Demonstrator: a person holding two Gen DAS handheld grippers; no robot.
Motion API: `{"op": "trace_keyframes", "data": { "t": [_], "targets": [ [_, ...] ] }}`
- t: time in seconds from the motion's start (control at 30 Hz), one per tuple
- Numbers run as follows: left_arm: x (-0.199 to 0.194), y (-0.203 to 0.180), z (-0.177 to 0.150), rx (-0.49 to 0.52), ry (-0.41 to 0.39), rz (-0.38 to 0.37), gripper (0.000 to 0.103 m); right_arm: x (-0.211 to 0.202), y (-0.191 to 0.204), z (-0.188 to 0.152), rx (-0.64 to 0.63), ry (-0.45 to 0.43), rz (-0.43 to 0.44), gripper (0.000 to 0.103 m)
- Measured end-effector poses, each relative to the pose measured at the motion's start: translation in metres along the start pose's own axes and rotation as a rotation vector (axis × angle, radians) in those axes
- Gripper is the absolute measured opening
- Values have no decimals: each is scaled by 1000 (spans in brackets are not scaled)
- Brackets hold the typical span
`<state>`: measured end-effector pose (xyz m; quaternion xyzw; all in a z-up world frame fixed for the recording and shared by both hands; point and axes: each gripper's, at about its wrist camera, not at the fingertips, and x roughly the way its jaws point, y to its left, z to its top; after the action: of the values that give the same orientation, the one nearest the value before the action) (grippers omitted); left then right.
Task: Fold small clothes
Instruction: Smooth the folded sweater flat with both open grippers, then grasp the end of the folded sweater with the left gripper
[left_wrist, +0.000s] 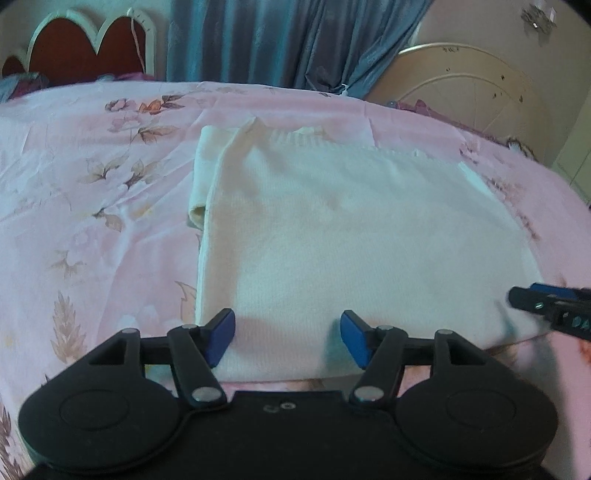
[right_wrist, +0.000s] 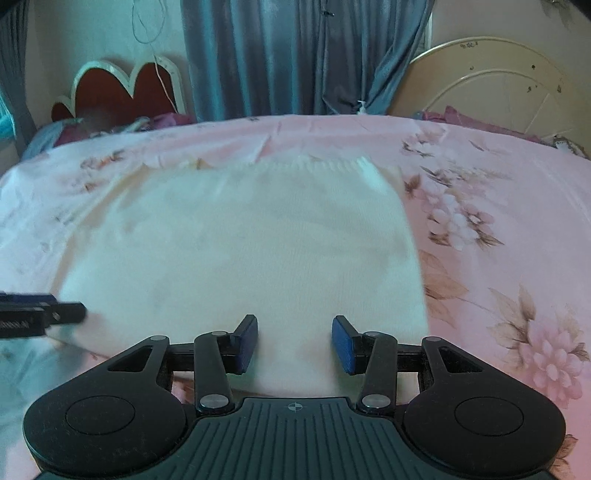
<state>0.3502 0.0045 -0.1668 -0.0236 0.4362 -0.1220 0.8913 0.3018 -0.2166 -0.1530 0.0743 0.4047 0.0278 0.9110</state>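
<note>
Blurring sweater (right_wrist: 240, 251) edges, hem (left_wrist: 295, 373) behind fingers (left_wrist: 221, 336)

Dim, bluish-pink light; soft blur, fisheye bending at edges.

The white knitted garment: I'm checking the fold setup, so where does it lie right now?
The white knitted garment lies flat on the pink floral bedsheet, mid-frame in both wrist views, its near hem between the left gripper and right gripper fingers.

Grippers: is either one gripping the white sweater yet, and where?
Neither. The left gripper and right gripper both stand open over the near edge of the white sweater, their pads apart and not pinching the cloth.
</note>
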Motion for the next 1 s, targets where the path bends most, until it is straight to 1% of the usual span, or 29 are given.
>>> {"op": "trace_keyframes", "data": {
  "t": [0.1, 0.23, 0.27, 0.3, 0.33, 0.37, 0.47, 0.6, 0.67, 0.77, 0.83, 0.93, 1.0],
  "targets": [
    [-8, 4, 3, -49, 12, -36, 63, 3, 13, 7, -3, -12, 19, 45],
    [-17, 9, 4, -79, 26, -61, 64, 15, 31, 15, -18, -8, 45, 44],
    [-19, 11, 2, -89, 32, -70, 64, 18, 35, 16, -22, -11, 46, 41],
    [-20, 13, 1, -96, 37, -75, 64, 22, 38, 17, -24, -10, 52, 18],
    [-21, 15, -1, -104, 42, -79, 64, 27, 39, 19, -16, 1, 62, 6],
    [-23, 17, -3, -113, 47, -83, 64, 31, 40, 21, -3, 5, 66, 2],
    [-23, 24, -7, -152, 70, -97, 64, 39, 45, 28, -11, 5, 75, 2],
    [-22, 39, -18, -277, 104, -151, 64, 45, 51, 38, -27, -9, 79, 2],
    [-19, 44, -24, -343, 108, -187, 64, 46, 53, 38, -34, -9, 78, 2],
    [-14, 46, -28, -382, 81, -221, 68, 53, 54, 34, -33, 11, 68, 2],
    [-9, 46, -28, -409, 67, -240, 71, 61, 54, 31, -46, 42, 57, 2],
    [-2, 47, -26, -451, 28, -268, 72, 62, 53, 30, -50, 41, 60, 2],
    [5, 50, -24, -494, 5, -293, 72, 59, 53, 33, -60, 24, 61, 2]
  ]
}}
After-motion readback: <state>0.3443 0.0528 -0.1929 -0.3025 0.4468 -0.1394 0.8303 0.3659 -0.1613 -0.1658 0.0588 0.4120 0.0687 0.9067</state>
